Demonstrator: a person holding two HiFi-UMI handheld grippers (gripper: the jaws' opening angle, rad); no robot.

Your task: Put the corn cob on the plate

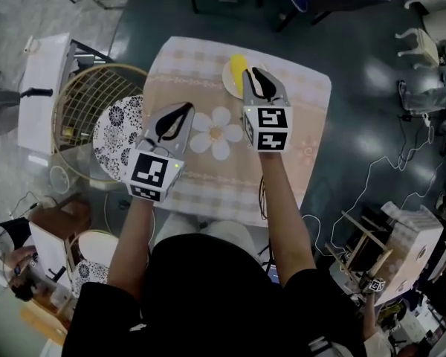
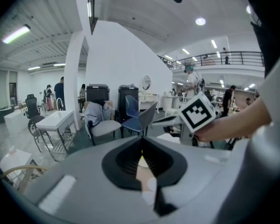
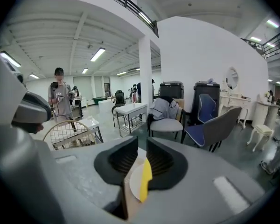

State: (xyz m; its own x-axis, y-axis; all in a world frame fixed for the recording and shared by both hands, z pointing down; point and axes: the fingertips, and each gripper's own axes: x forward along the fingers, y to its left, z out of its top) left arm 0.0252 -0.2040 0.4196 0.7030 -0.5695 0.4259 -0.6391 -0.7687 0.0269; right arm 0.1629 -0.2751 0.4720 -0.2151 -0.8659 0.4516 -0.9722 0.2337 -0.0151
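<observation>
Hovering over the table, the right gripper is empty with its jaws barely parted, and the left gripper is closed on nothing. The corn cob lies on the plate. Any retreat should go straight up, to avoid nudging the plate.

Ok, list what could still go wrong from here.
1. The corn cob lies on the small plate and seems to reach past its rim, so it might roll off.
2. The plate sits near the table's far edge; a nudge could push it over.
3. The empty right gripper hangs over the plate; a dip could knock it.
</observation>
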